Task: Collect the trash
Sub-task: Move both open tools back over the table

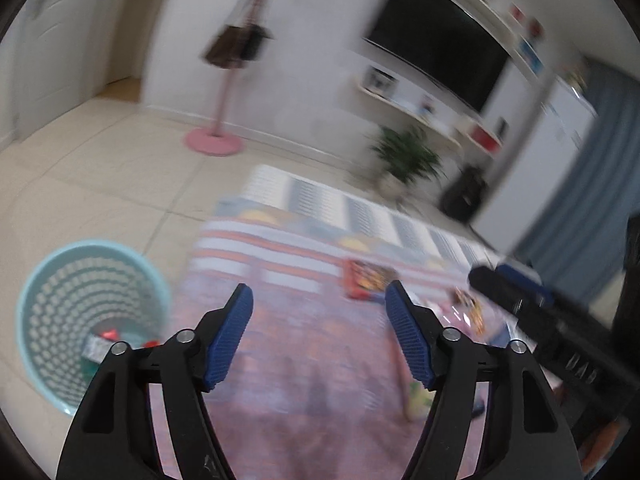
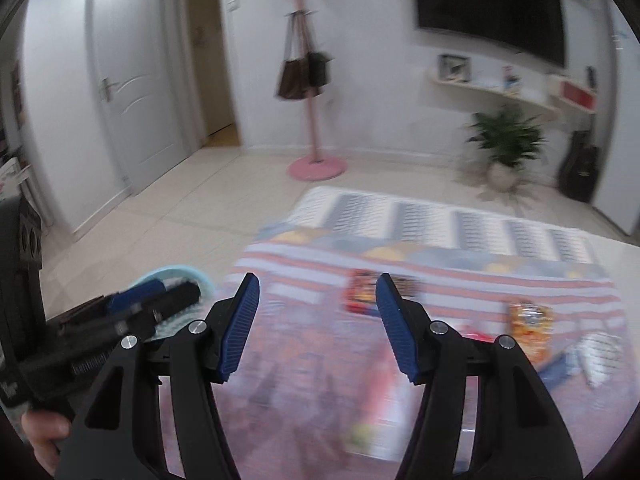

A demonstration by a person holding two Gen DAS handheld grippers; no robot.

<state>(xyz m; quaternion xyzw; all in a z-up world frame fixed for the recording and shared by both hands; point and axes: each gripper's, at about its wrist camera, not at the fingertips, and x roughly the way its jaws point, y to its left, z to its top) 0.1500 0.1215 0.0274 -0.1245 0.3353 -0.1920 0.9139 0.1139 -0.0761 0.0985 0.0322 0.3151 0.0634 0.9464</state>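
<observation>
Blue ribbed pads are facing each other across a wide gap on the left gripper (image 1: 319,292), and nothing is sitting between them; only the blurred striped rug (image 1: 280,264) is showing through the gap. Off to its left, on the pale floor tiles, the mint-green mesh basket (image 1: 86,320) is standing upright just beside the rug's edge, with a few red and green wrappers (image 1: 105,343) lying at its bottom. Loose trash is still lying on the rug: a red-and-orange snack packet (image 2: 362,290) near its middle, an orange packet (image 2: 530,330) further right, and a white crumpled piece (image 2: 600,356) beside that (all too smeared to read). The right gripper (image 2: 318,282) is likewise standing open and holding nothing, hanging above the rug. In its view a hand (image 2: 44,438) is gripping the left tool's handle at the lower left. Against the far wall a pink coat stand (image 2: 314,120) is carrying dark bags, and a potted plant (image 2: 506,144) is sitting below the television (image 2: 490,4).
</observation>
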